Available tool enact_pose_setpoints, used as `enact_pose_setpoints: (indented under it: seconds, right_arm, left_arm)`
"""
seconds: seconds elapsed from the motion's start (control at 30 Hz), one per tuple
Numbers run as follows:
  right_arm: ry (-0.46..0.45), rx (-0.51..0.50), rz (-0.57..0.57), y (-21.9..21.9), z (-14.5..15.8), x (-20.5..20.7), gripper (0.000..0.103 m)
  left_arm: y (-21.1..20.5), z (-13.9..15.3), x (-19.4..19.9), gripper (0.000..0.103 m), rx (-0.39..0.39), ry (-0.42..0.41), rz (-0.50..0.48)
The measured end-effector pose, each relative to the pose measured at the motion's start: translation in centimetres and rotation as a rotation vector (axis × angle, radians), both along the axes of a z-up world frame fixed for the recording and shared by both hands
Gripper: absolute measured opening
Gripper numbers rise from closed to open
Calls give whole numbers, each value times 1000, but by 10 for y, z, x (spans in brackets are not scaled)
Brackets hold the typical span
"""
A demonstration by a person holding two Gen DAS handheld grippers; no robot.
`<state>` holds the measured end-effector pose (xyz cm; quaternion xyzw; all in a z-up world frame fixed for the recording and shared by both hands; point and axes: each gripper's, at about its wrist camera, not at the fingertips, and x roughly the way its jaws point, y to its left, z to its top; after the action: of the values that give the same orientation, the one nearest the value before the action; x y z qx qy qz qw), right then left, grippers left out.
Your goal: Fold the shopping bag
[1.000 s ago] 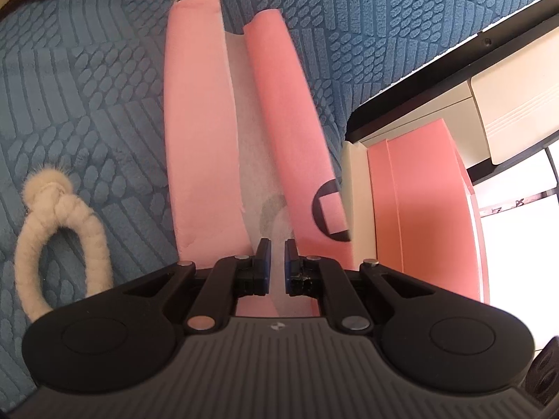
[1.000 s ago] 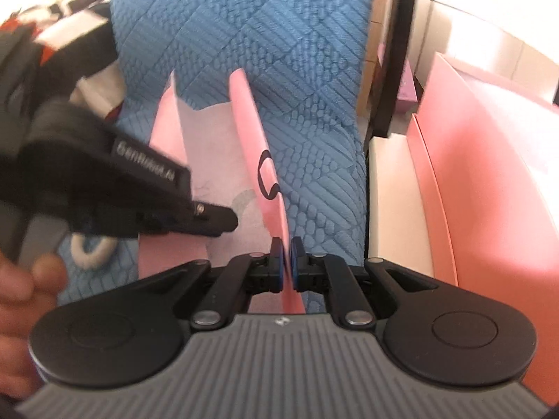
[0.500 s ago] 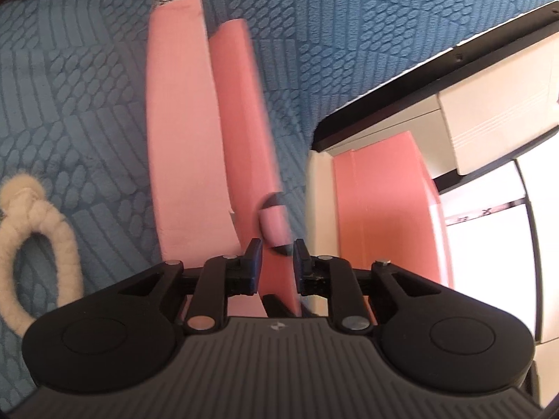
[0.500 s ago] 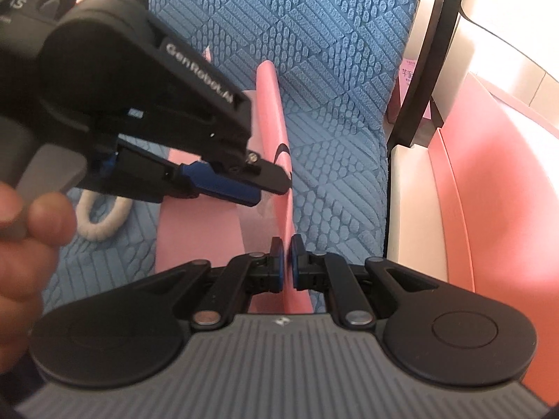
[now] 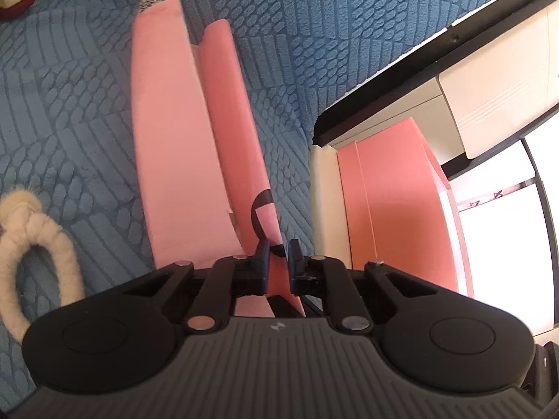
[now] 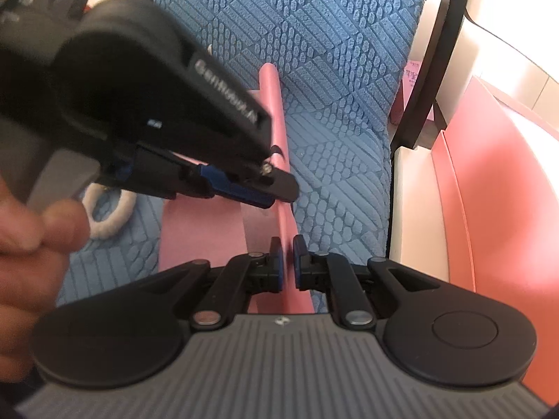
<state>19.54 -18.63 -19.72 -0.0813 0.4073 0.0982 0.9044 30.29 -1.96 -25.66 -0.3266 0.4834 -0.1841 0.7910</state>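
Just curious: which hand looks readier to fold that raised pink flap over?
Right, probably: the right tongs pinch the pink bag's flap at its near end. The left tongs have just been closing with the flap between them.

Blurred "GenRobot.AI" on side of left gripper (image 6: 279, 188) body, right-wrist view; printed code label, unreadable, at far end of pink bag (image 5: 164, 146); small far-right sign illegible.

rope loop (image 5: 38, 244): cut by left edge | left gripper (image 6: 279, 188): blurred
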Motion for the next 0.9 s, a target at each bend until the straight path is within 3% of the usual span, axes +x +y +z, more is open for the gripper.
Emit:
enact_pose_setpoints:
  seconds: [0.3,0.53,0.73,0.9]
  right_arm:
    - [86,289,-2,-23,19,-3,12]
    - [220,436,-95,-42,-3,11,9]
    - [289,493,-121,-50,-9,13,5]
    - [316,521,-103,-52,-11,17,5]
  left_arm:
    - [8,-8,2,8,58,56,33]
    - [10,-12,5,8,80,78,28]
    - [13,-5,2,8,88,70,33]
    - [16,16,-17,9,126,14,29]
